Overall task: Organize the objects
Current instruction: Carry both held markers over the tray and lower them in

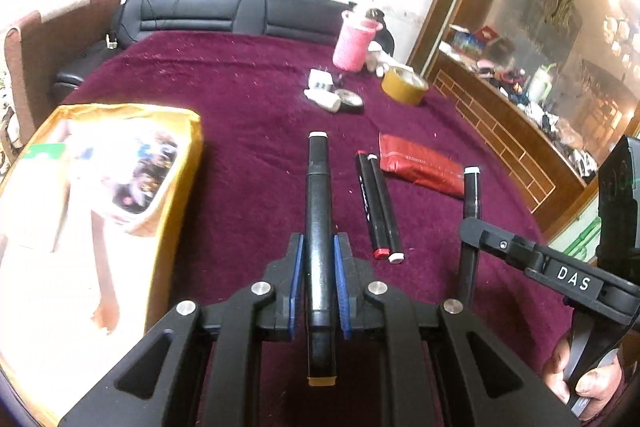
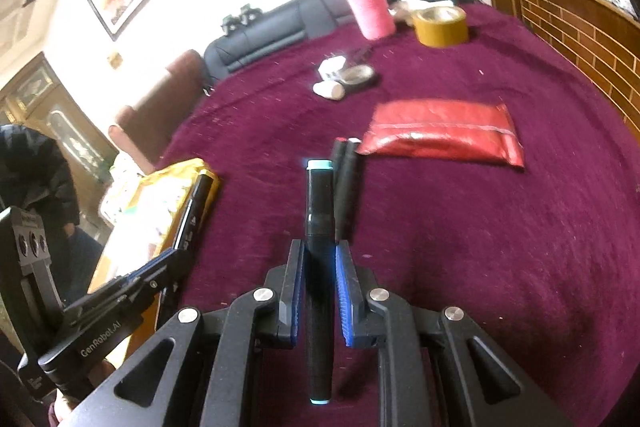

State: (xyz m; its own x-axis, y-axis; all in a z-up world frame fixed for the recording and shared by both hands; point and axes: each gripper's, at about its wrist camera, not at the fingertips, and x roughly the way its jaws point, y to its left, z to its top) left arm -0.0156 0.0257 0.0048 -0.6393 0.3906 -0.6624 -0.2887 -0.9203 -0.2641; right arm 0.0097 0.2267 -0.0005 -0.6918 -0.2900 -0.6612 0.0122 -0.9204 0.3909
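Observation:
My left gripper is shut on a black marker with an orange end cap, held above the maroon cloth. My right gripper is shut on a black marker with teal end caps. The right gripper also shows in the left wrist view at the right, holding its marker. The left gripper shows in the right wrist view at the left with its marker. Two black markers lie side by side on the cloth beside a red pouch; both show in the right wrist view, markers and pouch.
A yellow package lies at the left. A pink cup, a tape roll and small white and black items stand at the far side. A wooden cabinet borders the right, a black seat the back.

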